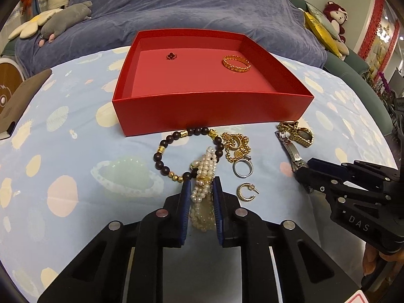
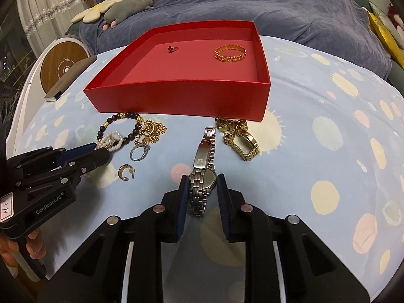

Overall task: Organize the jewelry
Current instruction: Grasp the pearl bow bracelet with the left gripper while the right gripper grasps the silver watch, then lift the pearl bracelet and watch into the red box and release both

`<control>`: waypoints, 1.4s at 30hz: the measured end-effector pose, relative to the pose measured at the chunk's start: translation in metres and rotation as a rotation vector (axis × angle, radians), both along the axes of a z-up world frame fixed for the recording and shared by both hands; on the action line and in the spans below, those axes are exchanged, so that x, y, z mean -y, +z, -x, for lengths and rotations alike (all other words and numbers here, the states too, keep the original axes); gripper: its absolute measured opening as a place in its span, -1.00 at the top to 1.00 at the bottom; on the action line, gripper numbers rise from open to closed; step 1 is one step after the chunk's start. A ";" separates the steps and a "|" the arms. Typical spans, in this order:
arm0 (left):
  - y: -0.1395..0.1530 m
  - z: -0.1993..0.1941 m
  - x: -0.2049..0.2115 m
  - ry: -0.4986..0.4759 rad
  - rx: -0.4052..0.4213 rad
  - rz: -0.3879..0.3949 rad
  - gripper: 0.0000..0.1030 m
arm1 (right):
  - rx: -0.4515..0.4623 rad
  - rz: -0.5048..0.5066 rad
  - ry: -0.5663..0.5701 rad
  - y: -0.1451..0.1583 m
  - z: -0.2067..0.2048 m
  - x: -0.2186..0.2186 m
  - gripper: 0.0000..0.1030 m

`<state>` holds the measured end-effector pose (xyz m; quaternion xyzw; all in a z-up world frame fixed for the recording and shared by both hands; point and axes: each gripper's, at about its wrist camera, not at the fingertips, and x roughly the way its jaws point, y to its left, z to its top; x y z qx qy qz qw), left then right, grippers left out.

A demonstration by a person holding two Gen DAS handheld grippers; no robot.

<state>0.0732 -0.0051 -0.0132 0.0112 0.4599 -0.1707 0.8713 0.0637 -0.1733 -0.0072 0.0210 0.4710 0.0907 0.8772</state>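
Observation:
My left gripper (image 1: pixel 202 189) has its blue pads pressed on a white pearl bracelet (image 1: pixel 204 166) lying on the spotted cloth. My right gripper (image 2: pixel 203 186) is shut on a silver watch (image 2: pixel 202 159), with its case between the pads and its strap stretched toward the box. A red open box (image 1: pixel 212 111) stands behind, holding a gold bangle (image 1: pixel 236 63) and a red clover ring (image 1: pixel 172 55). Between the grippers lie a dark bead bracelet (image 1: pixel 161 151), a gold chain (image 1: pixel 236 144), a silver ring (image 1: pixel 243 168), a gold hoop earring (image 1: pixel 246 192) and a gold watch (image 1: pixel 299 133).
A dark flat case (image 1: pixel 20 101) lies at the table's left edge beside a round wooden disc (image 2: pixel 63 70). Behind the table is a sofa under a blue blanket (image 1: pixel 189 7) with plush toys (image 1: pixel 65 19). Bare cloth (image 2: pixel 328 151) stretches to the right.

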 end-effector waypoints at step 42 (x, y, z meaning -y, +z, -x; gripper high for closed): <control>0.068 0.004 -0.008 0.030 0.099 0.122 0.72 | 0.074 -0.092 0.003 0.047 -0.001 -0.001 0.76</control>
